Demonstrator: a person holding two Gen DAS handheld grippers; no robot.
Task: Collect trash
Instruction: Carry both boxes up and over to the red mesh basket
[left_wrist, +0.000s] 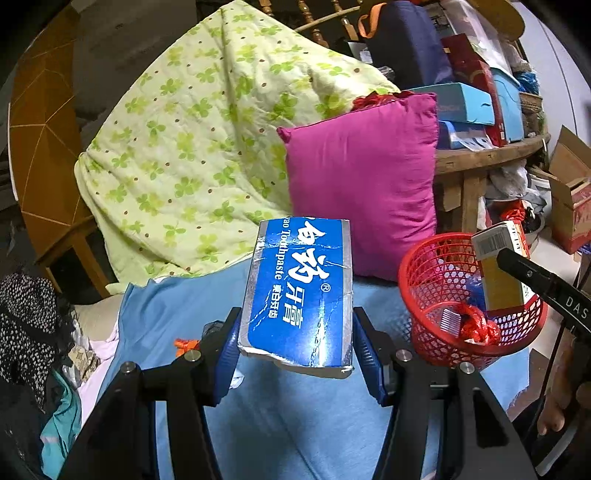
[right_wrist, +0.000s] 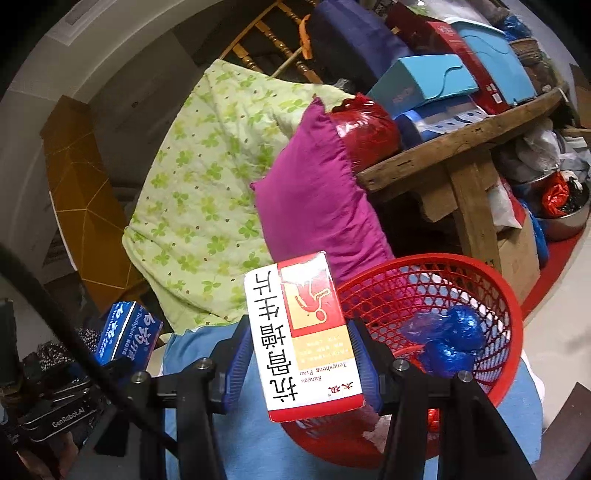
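Basket (right_wrist: 480, 280) of red mesh stood on the blue sheet (left_wrist: 177, 332), light enough to tip if nudged. Left gripper (left_wrist: 295, 347) clamped a toothpaste box (left_wrist: 299, 291) short of it; right gripper (right_wrist: 303, 354) held a medicine box (right_wrist: 303, 339) by the rim, likely to snag there.
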